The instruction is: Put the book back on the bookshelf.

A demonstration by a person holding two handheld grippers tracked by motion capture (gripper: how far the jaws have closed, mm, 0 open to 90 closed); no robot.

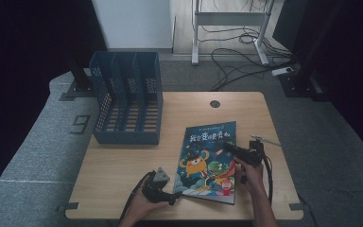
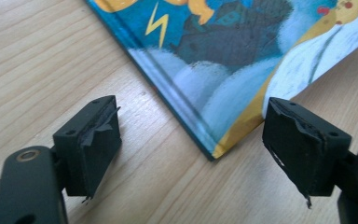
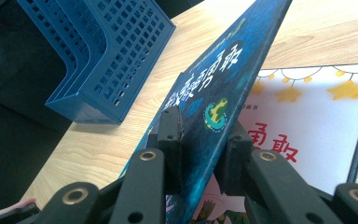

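Picture book being opened on a wooden table, blue file rack at the far left corner.

The table (image 1: 123, 165) carries a rack (image 1: 127, 104) and a book (image 1: 211, 161) near the front edge. The right gripper (image 3: 200, 140) pinches the raised cover, which looks stiff, light, best taken by its edge; that gripper's view reveals the page beneath. The left gripper (image 2: 191, 140) gapes wide, holding nothing, straddling the book's near corner.

Glossy book cover (image 1: 211, 158), pale wood-grain table (image 1: 123, 161), blue plastic lattice rack (image 1: 125, 97)
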